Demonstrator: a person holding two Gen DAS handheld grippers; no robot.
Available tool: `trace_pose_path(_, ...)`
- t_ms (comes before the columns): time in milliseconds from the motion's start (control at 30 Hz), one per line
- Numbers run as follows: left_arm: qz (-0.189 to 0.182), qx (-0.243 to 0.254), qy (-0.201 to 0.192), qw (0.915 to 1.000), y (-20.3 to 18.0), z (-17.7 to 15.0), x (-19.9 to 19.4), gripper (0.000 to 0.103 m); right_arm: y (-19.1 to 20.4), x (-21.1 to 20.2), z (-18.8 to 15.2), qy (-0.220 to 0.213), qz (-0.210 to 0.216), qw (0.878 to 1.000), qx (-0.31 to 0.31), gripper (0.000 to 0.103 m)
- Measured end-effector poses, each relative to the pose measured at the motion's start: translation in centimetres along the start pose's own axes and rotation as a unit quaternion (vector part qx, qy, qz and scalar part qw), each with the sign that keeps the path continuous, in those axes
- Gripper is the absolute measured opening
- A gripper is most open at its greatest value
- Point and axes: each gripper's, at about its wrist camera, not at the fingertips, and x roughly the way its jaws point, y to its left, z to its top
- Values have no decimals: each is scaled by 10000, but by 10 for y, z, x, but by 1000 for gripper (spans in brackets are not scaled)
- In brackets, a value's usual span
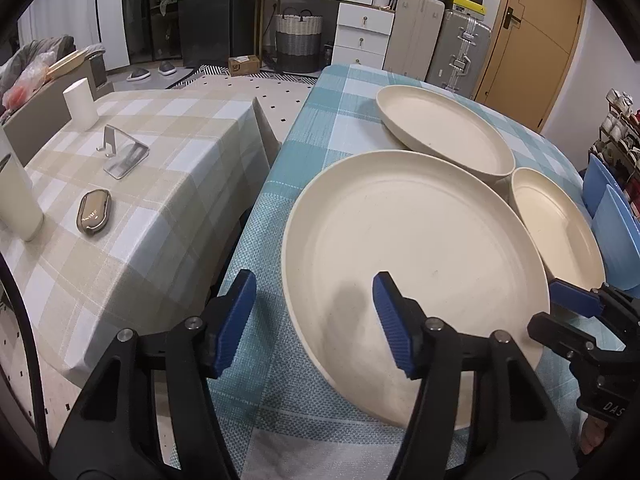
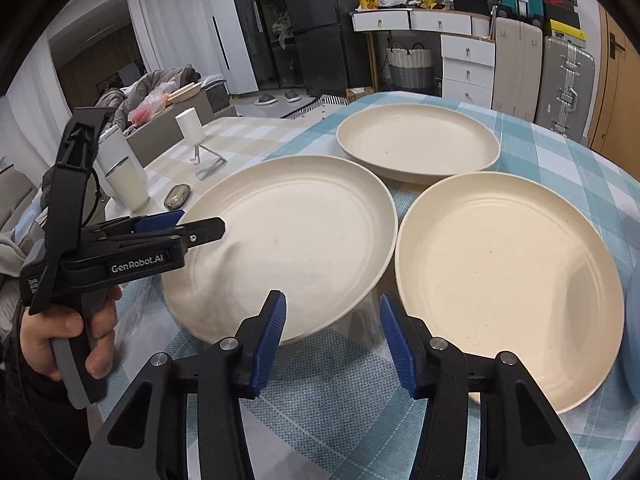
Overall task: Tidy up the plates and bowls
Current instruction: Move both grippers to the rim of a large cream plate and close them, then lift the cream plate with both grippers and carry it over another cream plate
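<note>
Three round cream-coloured shallow plates sit close together on the teal-and-white checked tablecloth [image 2: 328, 392]. The large near-left plate [image 1: 412, 264] lies nearest the left gripper [image 1: 314, 320], whose blue-padded fingers are spread wide: the right one hangs over the plate's inside, the left one over bare cloth outside the rim, neither grasping anything. The near-right plate [image 2: 508, 284] lies just beside it, rims almost touching, and the far plate [image 2: 418, 146] sits behind both, its near edge seeming to overlap the near-left plate's far rim. The right gripper [image 2: 332, 336] hovers released over the cloth at the near gap between the two front plates, holding nothing. At the far right edge of the left wrist view, blue bowls [image 1: 616, 236] sit just beside the near-right plate. To the left, apart from the plates, a beige checked table [image 1: 132, 216] carries a white cylindrical container [image 1: 81, 105], a metal phone stand [image 1: 124, 154], a shiny oval case [image 1: 94, 213] and a white tumbler [image 1: 16, 200].
</note>
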Motion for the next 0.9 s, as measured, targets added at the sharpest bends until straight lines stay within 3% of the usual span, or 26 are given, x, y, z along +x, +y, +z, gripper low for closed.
trace_pose_path(133, 11, -27, 71, 10000, 1, -1, 4, 44, 2, 6, 2, 81, -64, 9999, -43, 45)
trace_pose_path(267, -53, -39, 39, 10000, 0, -3, 4, 26, 2, 7, 3, 26, -226, 9997, -51, 35)
trace_pose_path(900, 54, 6, -245, 9997, -1, 1, -19, 21, 5, -2, 4, -270, -386, 9988, -99, 30)
